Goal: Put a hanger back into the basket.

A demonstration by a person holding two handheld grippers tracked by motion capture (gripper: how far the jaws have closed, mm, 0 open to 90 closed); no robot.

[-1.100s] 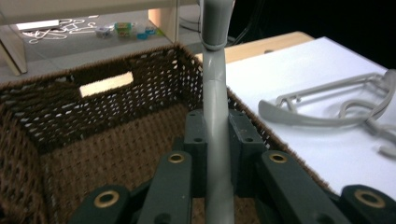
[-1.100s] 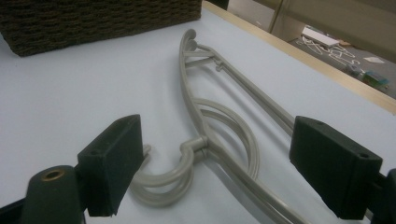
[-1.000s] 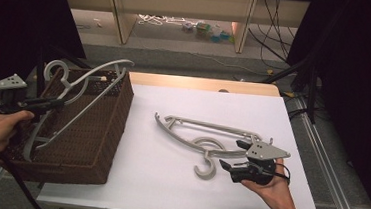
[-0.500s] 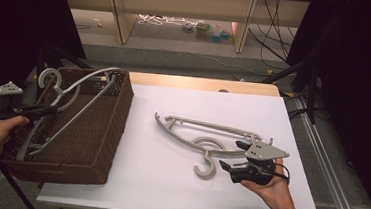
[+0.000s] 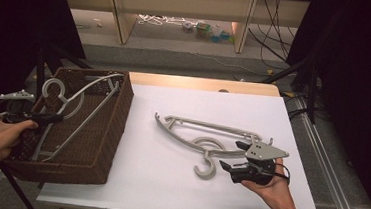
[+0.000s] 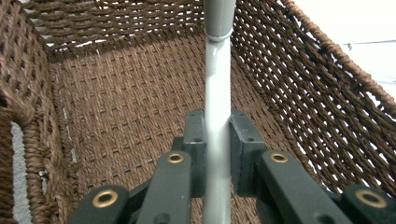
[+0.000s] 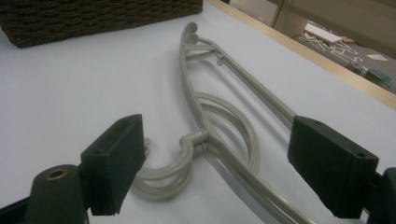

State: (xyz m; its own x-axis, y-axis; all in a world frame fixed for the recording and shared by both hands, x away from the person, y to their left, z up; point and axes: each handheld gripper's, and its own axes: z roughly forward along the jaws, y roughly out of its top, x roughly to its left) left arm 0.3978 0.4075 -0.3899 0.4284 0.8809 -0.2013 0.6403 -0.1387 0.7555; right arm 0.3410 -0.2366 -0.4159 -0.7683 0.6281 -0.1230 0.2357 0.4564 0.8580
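Note:
A brown wicker basket (image 5: pixel 106 128) stands at the table's left. A grey plastic hanger (image 5: pixel 81 94) lies tilted inside it, its hook near the far left corner. My left gripper (image 5: pixel 52 118) is shut on that hanger's straight bar (image 6: pixel 218 107), low inside the basket (image 6: pixel 116 102). A second grey hanger (image 5: pixel 206 136) lies flat on the white table top, hook toward the front. My right gripper (image 5: pixel 229 164) stands open just right of that hook, with the hanger (image 7: pixel 205 126) ahead of its jaws and nothing between them.
The white table top (image 5: pixel 166 193) has bare room in front of and behind the loose hanger. Beyond the table's far wooden edge (image 5: pixel 200 83) is a floor with shelving legs, cables and small clutter. Dark stands flank both sides.
My left gripper has drawn back to the left and lowered the held hanger deeper into the basket. The right gripper and the loose hanger have stayed put.

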